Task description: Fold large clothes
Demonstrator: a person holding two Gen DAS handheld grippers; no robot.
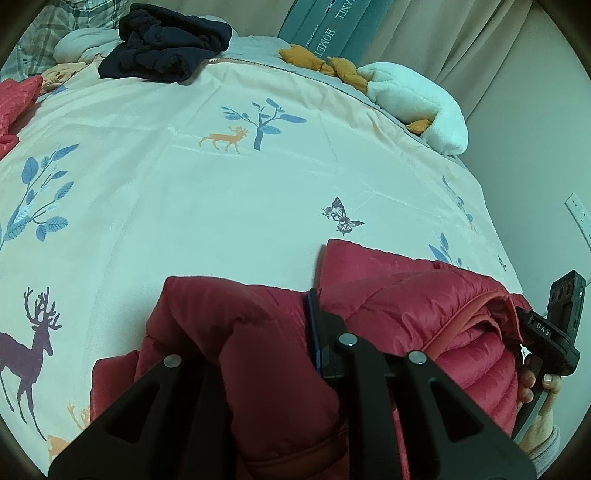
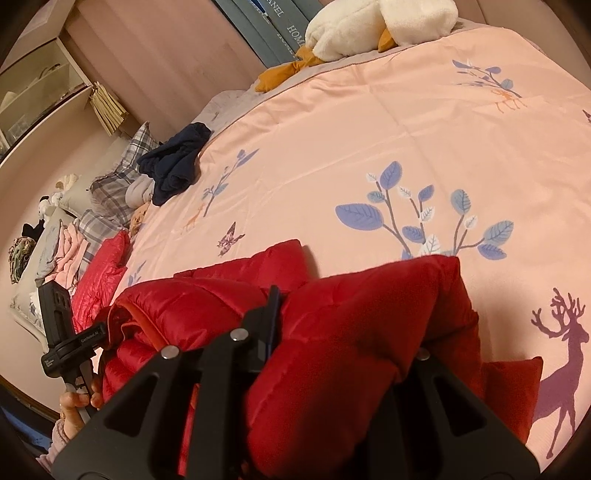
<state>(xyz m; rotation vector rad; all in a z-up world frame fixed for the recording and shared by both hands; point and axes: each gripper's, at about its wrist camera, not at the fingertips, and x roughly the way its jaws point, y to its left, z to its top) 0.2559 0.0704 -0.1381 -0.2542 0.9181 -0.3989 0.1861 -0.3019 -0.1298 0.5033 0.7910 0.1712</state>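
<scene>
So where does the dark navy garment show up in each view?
Left wrist: navy garment at the top left, bunched at the far end of the bed.
Right wrist: navy garment left of centre, in the upper half, beside a plaid pillow.
Shared landmark: the white plush toy with orange parts, at the bed's far edge.

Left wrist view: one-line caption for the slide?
Left gripper pinches a bunched red puffer jacket above a deer-print duvet, right gripper gripping its far edge.
</scene>
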